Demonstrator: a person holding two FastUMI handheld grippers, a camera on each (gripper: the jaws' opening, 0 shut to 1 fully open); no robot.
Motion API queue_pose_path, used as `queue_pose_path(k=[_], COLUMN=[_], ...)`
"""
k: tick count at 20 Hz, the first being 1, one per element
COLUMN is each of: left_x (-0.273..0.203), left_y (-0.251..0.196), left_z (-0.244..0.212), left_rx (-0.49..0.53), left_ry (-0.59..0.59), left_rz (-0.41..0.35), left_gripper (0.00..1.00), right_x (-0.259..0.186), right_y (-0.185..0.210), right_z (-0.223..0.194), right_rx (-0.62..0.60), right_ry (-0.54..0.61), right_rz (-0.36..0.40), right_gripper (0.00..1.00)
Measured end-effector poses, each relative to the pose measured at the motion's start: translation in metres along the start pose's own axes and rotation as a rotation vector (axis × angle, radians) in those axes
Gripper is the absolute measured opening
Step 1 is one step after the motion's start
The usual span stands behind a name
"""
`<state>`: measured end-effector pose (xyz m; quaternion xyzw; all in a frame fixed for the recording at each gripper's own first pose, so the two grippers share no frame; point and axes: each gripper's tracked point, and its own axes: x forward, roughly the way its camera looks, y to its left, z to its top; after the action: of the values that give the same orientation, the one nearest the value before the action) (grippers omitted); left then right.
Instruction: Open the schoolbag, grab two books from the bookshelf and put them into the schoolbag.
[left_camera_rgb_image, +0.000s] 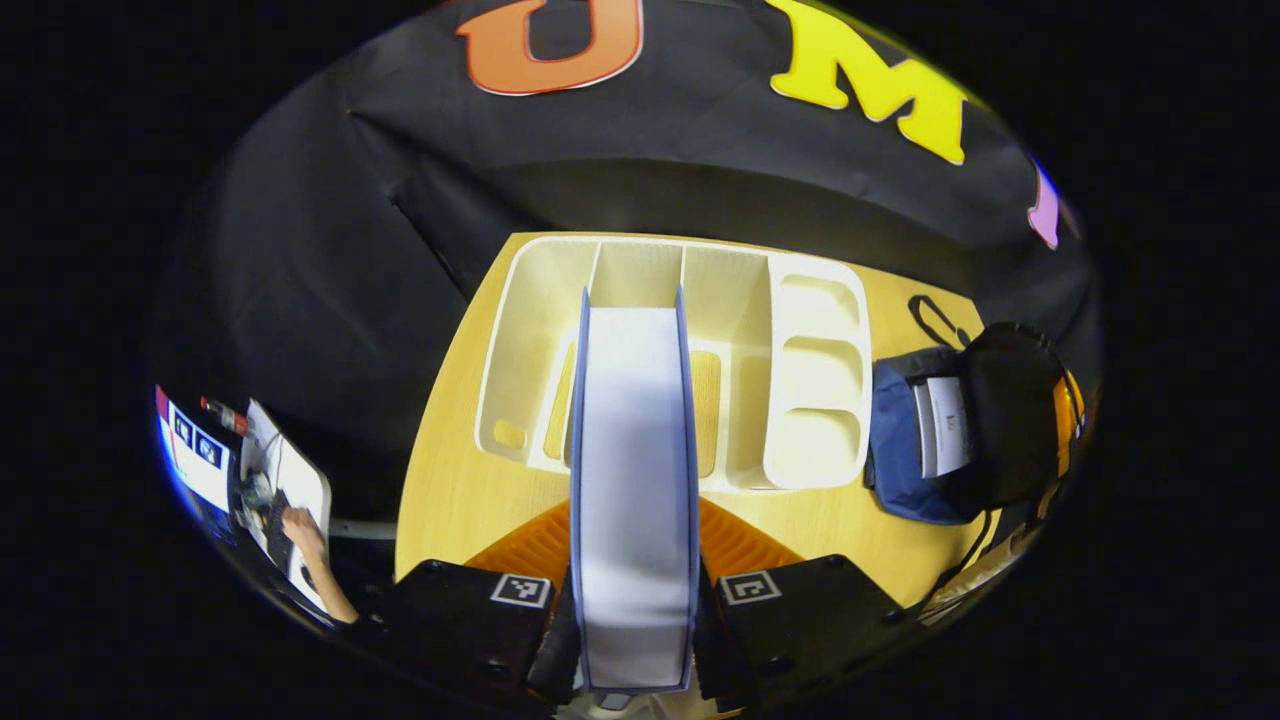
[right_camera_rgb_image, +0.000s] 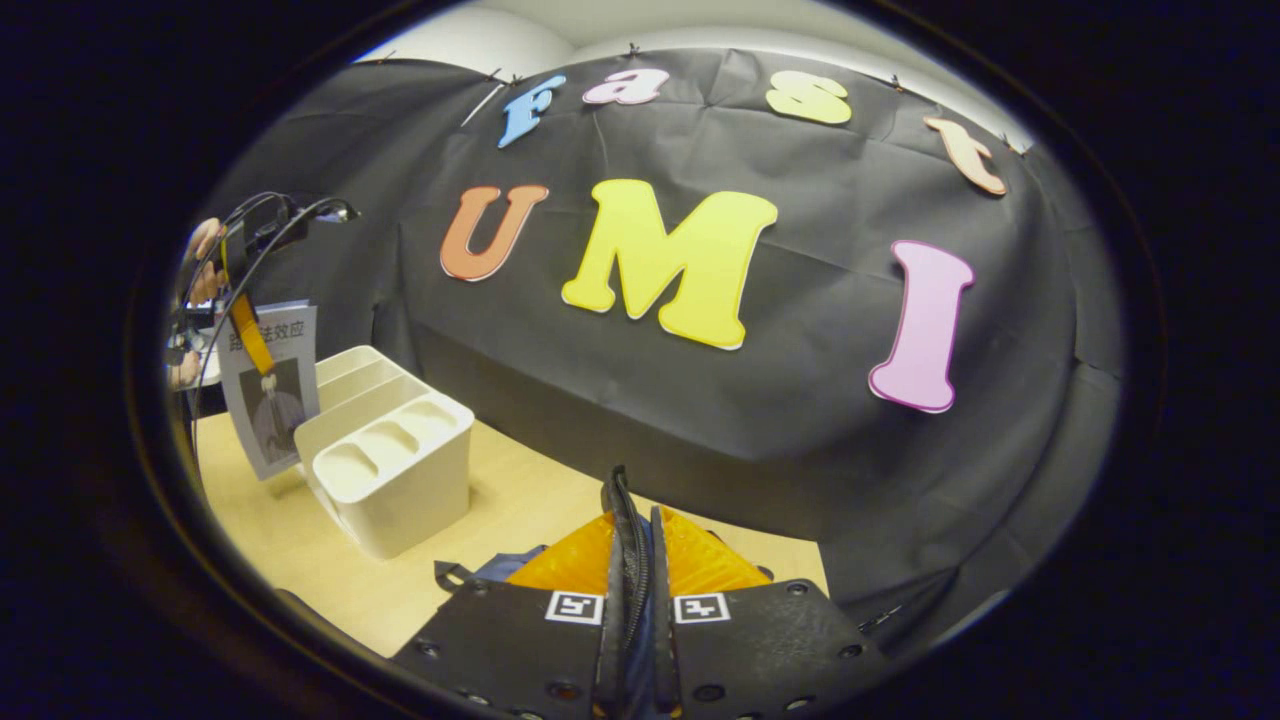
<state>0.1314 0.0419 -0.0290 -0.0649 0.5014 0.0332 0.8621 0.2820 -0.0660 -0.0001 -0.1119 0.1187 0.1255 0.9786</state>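
The left gripper (left_camera_rgb_image: 634, 600) clamps a blue-covered book (left_camera_rgb_image: 634, 470) above the white plastic bookshelf (left_camera_rgb_image: 815, 380); right of it lies the dark blue schoolbag (left_camera_rgb_image: 905, 470) (another book inside), whose edge (right_camera_rgb_image: 628, 545) the right gripper (right_camera_rgb_image: 632, 640) pinches.

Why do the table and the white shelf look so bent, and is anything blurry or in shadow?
Left gripper view: the fisheye lens bows the table and shelf; the held book is sharp, shaded at its far end. Right gripper view: the shelf leans, and the other book at the edge is stretched and soft.
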Motion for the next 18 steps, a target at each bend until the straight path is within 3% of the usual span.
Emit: queue_pose_path(k=[3, 6, 7, 9, 12, 14, 16, 18], left_x=[-0.006, -0.013, -0.014, -0.019, -0.025, -0.029, -0.031, -0.037], left_y=[0.004, 0.001, -0.007, -0.023, -0.044, -0.069, -0.090, -0.108], left_z=[-0.030, -0.057, -0.065, -0.086, -0.104, -0.107, -0.109, -0.104], left_rx=[-0.118, -0.151, -0.158, -0.183, -0.155, -0.130, -0.147, -0.150], left_ry=[0.002, 0.024, 0.026, 0.047, 0.026, 0.004, -0.001, -0.024], left_rz=[-0.019, -0.060, -0.091, -0.142, -0.192, -0.270, -0.336, -0.403], left_gripper=[0.47, 0.47, 0.52, 0.47, 0.47, 0.43, 0.51, 0.48], right_x=[0.000, -0.001, -0.001, 0.000, 0.001, -0.001, -0.002, -0.003], right_y=[0.006, 0.006, 0.006, 0.003, 0.010, 0.011, 0.009, 0.000], right_z=[0.000, 0.000, 0.000, 0.001, -0.002, -0.001, 0.001, 0.001], right_rx=[0.011, 0.004, 0.006, -0.008, -0.022, -0.038, -0.040, -0.015], right_ry=[0.004, 0.006, 0.004, -0.002, 0.006, 0.000, -0.009, -0.006], right_rz=[0.024, 0.028, 0.027, 0.014, 0.025, 0.023, 0.020, 0.003], right_gripper=[0.11, 0.11, 0.11, 0.11, 0.11, 0.11, 0.11, 0.11])
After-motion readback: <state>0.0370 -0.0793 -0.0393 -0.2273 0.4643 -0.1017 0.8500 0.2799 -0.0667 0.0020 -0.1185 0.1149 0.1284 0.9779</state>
